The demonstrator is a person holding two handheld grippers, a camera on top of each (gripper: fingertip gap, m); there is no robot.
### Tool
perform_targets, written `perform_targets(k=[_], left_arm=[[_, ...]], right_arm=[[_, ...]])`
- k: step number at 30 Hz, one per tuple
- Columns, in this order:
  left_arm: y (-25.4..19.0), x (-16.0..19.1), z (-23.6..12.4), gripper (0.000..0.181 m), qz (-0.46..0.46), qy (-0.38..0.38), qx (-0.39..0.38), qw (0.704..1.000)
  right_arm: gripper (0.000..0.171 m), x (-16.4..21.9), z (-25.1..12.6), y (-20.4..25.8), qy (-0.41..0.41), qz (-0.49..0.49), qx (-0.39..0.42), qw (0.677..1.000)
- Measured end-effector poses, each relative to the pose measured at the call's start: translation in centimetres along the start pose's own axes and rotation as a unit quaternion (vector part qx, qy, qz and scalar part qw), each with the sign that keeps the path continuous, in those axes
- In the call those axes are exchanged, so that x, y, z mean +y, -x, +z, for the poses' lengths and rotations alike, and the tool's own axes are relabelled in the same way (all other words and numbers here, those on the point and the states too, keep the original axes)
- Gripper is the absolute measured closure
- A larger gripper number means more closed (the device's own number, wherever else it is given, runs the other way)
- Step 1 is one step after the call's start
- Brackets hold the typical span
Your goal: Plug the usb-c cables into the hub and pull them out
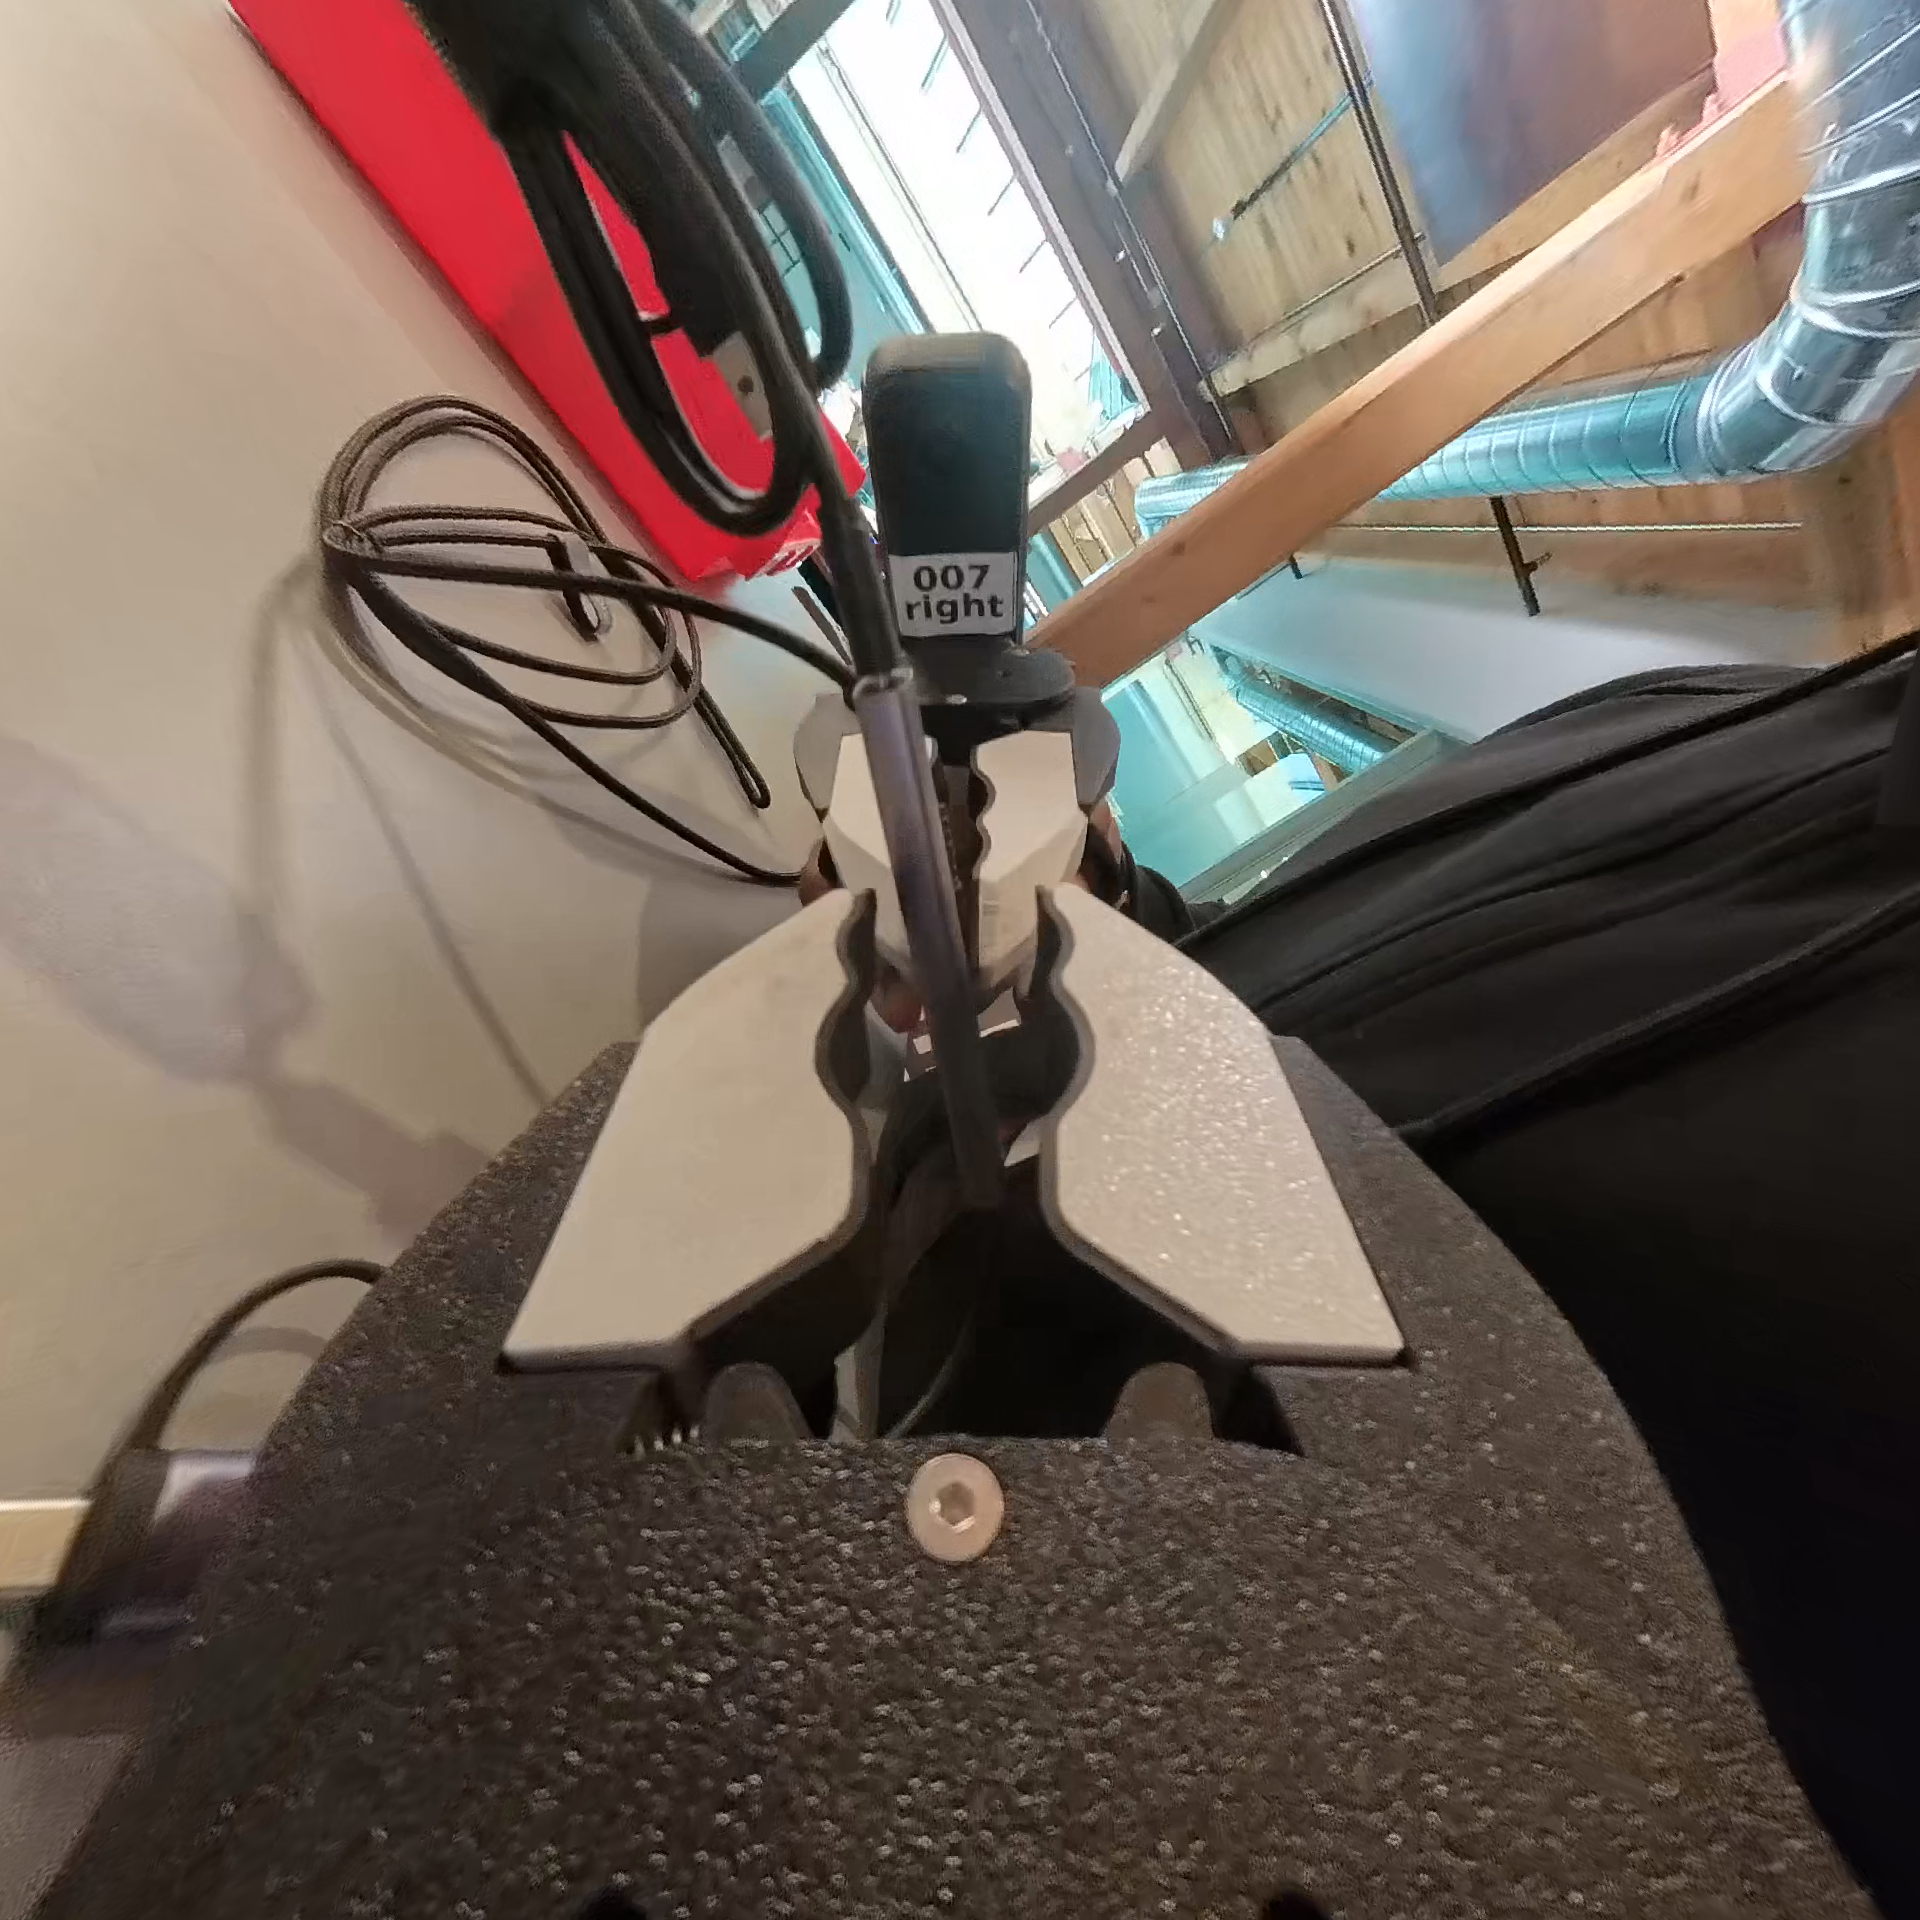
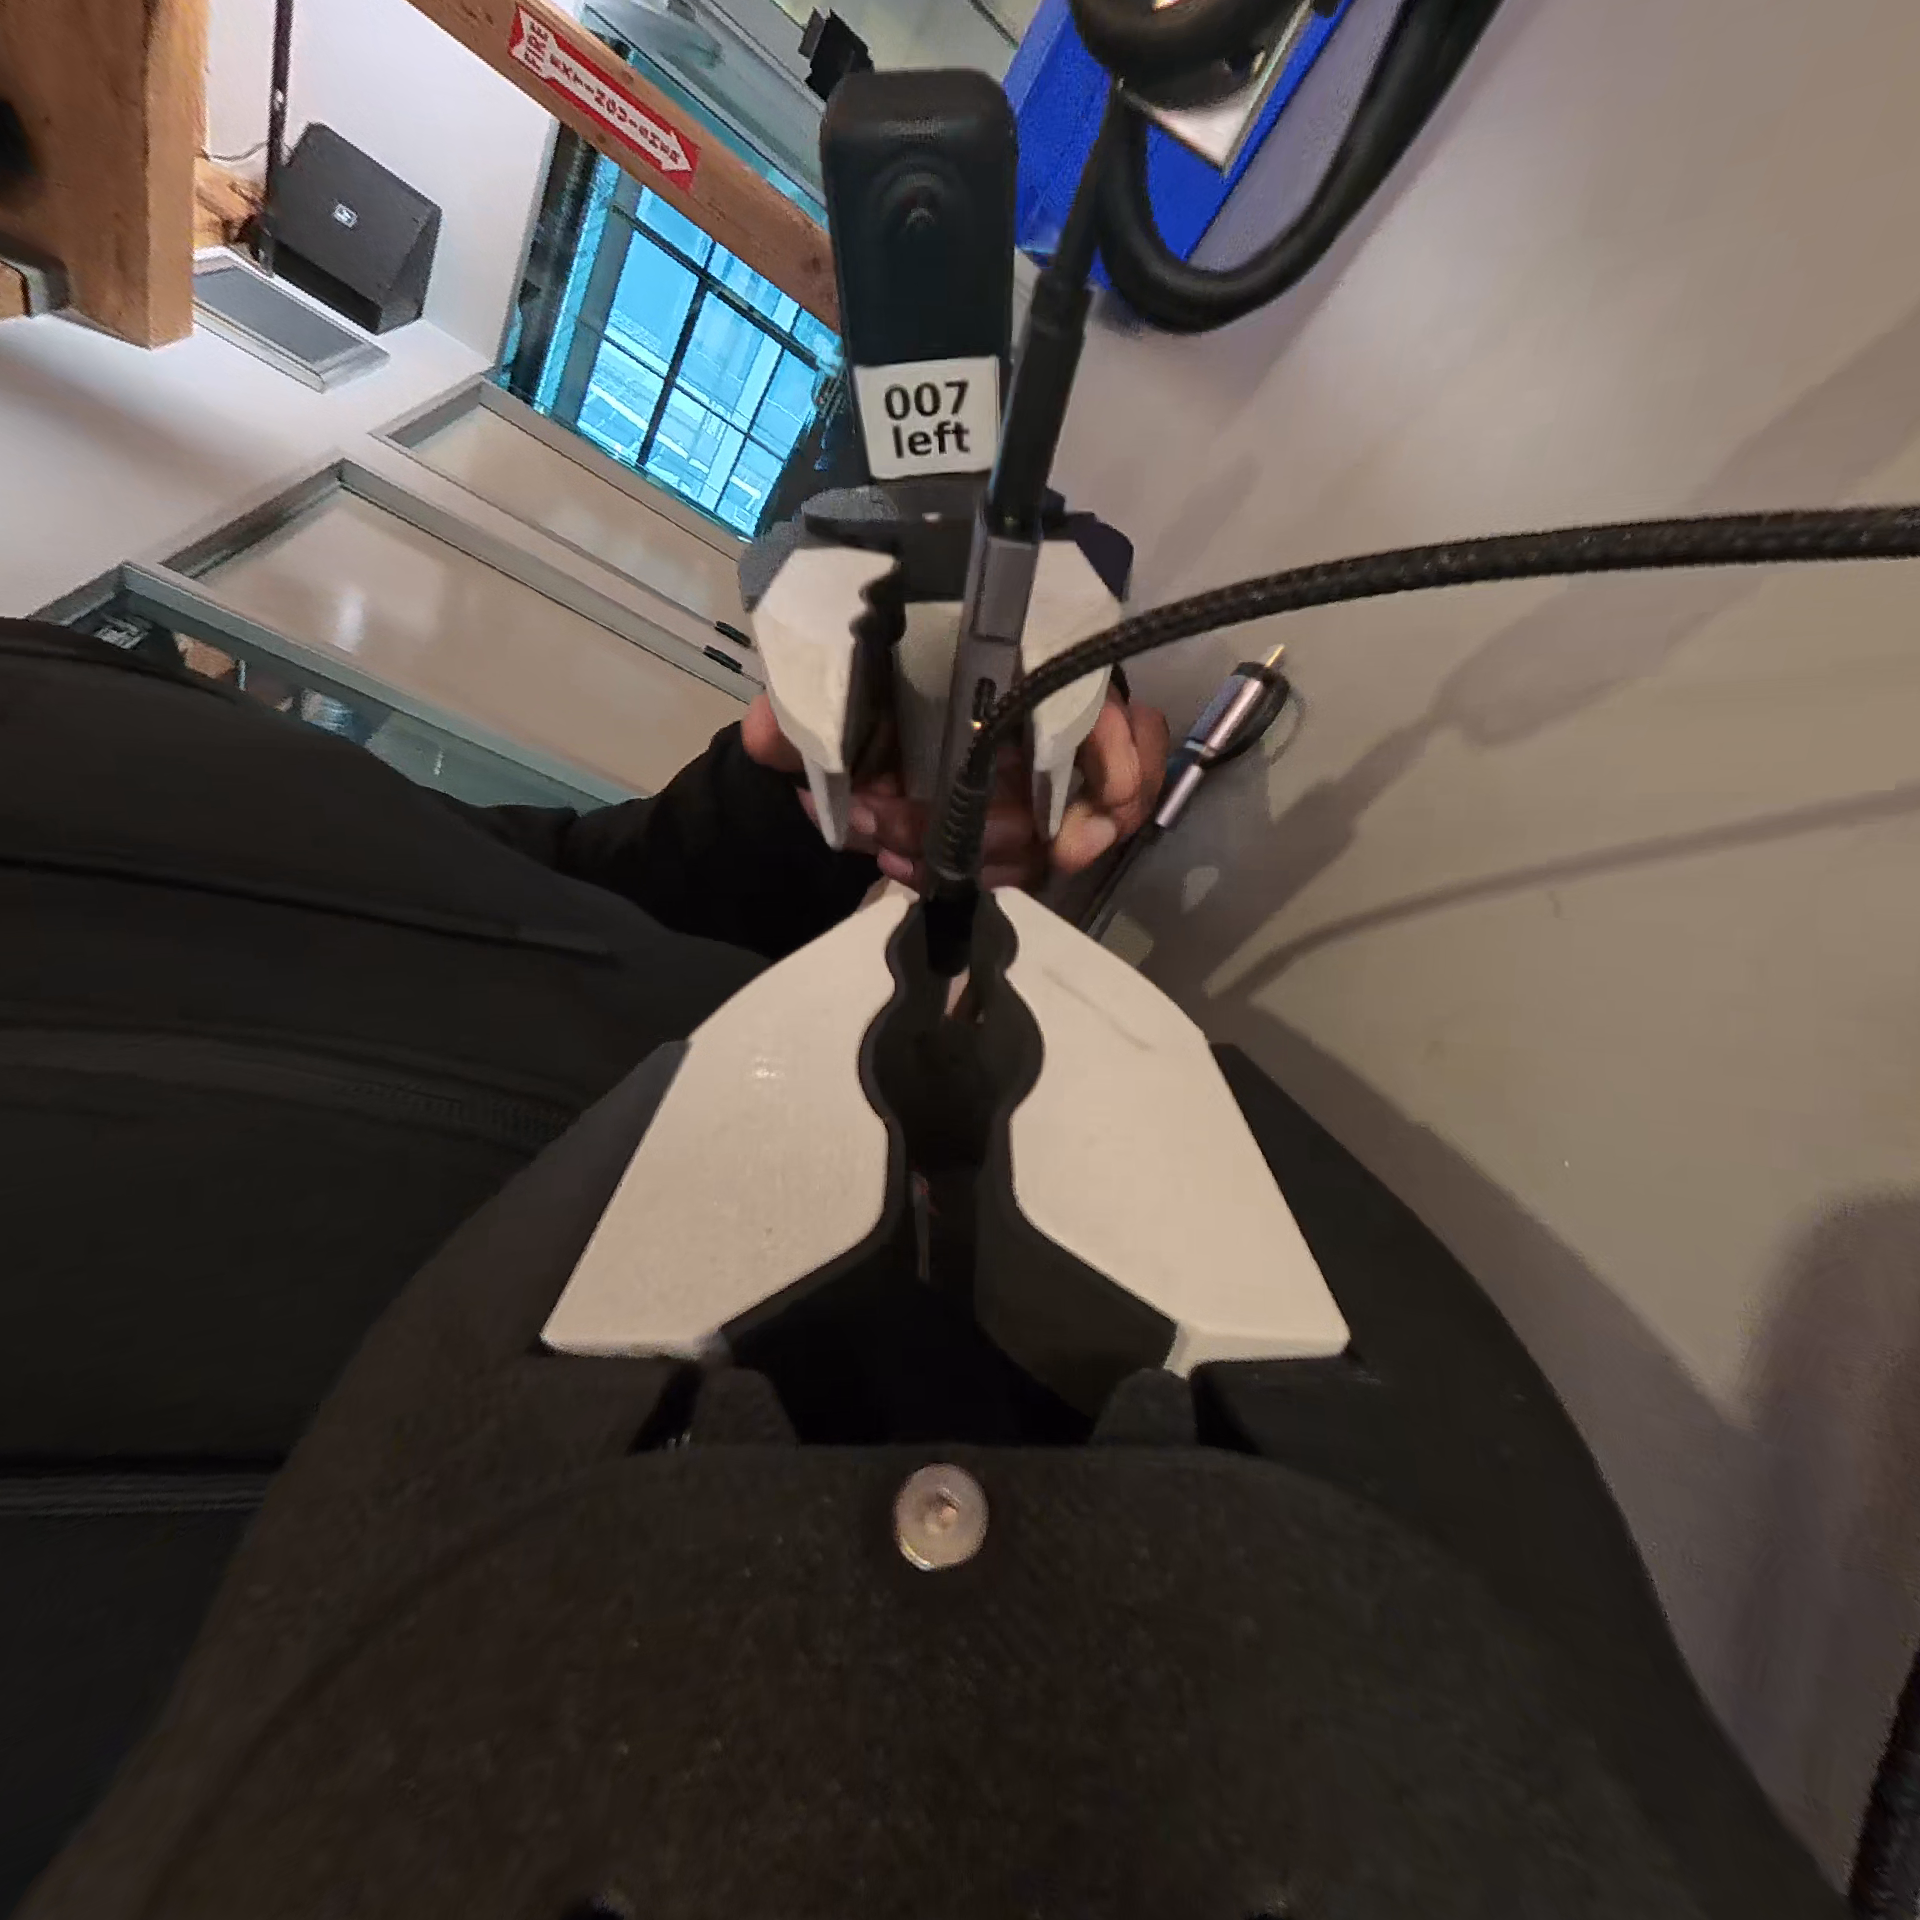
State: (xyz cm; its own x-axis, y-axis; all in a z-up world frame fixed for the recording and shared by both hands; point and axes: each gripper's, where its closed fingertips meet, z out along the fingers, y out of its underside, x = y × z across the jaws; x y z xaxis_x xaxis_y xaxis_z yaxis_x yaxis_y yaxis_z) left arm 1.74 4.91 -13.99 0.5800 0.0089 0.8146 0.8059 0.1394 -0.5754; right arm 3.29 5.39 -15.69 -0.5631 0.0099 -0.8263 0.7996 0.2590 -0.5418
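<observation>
My left gripper is closed around the lower end of the slim grey hub, with its jaws partly apart. The hub's black cable runs up from its far end. The hub also shows in the right wrist view, with a dark port on its side. My right gripper is shut on the black plug of a braided USB-C cable. Its ribbed strain relief sticks out just below the hub's end. I cannot tell whether the plug touches the hub. The two grippers face each other closely.
Both views are rolled sideways over a pale table. On the table lie a coil of braided cable, a red box and a blue box holding black cables, and a grey connector. A person's dark clothing fills the other side. The tips of both grippers are at nearly the same place.
</observation>
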Motion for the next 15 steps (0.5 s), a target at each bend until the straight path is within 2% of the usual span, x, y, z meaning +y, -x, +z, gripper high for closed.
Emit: perform_targets(k=[3,4,6,7,15], left_arm=[[0.4,0.6,0.5,0.144,0.000,0.031,-0.009,0.999],[0.4,0.9,0.7,0.146,0.003,0.039,-0.009,0.999],[0.3,1.1,1.0,0.167,0.003,0.038,0.000,0.999],[0.4,1.0,1.0,0.170,0.000,0.030,-0.001,1.000],[1.2,1.4,0.4,0.170,0.011,0.043,-0.034,0.998]], right_arm=[[0.162,-0.2,0.1,0.0,-0.006,-0.002,0.000,1.000],[0.162,-0.3,0.1,0.0,-0.007,-0.005,0.001,1.000],[0.163,-0.5,0.1,0.0,-0.013,-0.008,0.003,1.000],[0.162,-0.6,0.1,0.0,-0.016,-0.008,0.003,1.000],[0.162,-0.6,1.0,-1.0,-0.014,-0.042,0.058,0.997]])
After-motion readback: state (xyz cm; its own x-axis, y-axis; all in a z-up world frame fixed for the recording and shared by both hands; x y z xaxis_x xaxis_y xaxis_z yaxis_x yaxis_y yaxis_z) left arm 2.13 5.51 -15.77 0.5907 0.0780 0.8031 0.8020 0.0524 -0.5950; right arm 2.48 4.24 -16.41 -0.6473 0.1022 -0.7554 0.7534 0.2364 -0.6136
